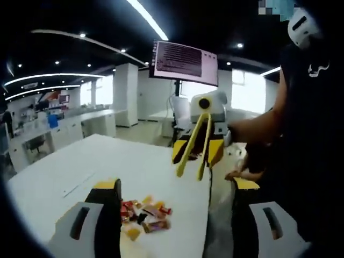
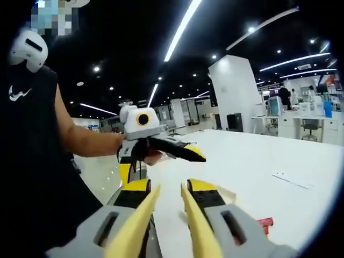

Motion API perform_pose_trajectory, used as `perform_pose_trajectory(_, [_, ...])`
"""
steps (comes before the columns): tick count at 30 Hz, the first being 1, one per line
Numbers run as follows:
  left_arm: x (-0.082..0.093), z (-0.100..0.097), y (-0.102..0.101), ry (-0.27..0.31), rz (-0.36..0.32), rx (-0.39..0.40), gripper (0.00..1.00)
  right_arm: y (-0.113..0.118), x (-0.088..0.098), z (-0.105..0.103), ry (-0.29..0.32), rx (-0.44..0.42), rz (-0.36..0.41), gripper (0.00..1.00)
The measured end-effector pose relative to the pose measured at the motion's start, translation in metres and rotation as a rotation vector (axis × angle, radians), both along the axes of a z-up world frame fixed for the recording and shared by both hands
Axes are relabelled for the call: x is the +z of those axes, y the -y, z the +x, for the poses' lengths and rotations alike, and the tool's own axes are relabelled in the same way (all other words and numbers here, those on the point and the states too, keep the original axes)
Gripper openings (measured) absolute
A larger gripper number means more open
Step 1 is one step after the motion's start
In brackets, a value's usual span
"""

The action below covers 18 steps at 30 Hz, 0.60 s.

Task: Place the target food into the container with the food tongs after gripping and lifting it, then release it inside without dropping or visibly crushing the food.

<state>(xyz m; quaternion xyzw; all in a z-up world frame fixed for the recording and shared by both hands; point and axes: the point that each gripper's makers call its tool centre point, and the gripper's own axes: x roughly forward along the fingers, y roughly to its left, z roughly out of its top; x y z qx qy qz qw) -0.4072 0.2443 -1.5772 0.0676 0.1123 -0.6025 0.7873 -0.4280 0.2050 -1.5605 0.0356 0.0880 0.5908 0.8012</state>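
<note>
Yellow food tongs sit clamped between the jaws of the right gripper, their 2 arms slightly apart and pointing out over the white table; in the left gripper view the tongs hang above the table's far edge. Wrapped snacks lie in a loose pile near the table's near edge, just beside 1 jaw of the left gripper, whose jaws are spread wide, grasping nothing. A person's hand holds it.
</note>
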Motion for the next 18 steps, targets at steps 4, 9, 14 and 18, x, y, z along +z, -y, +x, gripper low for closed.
perform_pose_trajectory(4, [-0.018, 0.008, -0.026, 0.009, 0.036, 0.100, 0.95, 0.011, -0.001, 0.012, -0.001, -0.070, -0.001, 0.25])
perform_pose_trajectory(9, [-0.035, 0.008, -0.053, 0.000, 0.020, 0.189, 0.99, 0.022, -0.002, 0.020, -0.011, -0.107, -0.008, 0.25])
perform_pose_trajectory(14, [-0.064, 0.011, -0.088, -0.036, 0.025, 0.313, 1.00, 0.030, -0.008, 0.026, -0.004, -0.140, -0.039, 0.26])
perform_pose_trajectory(18, [-0.083, 0.009, -0.107, -0.043, 0.021, 0.371, 1.00, 0.036, -0.014, 0.030, 0.004, -0.166, -0.061, 0.26])
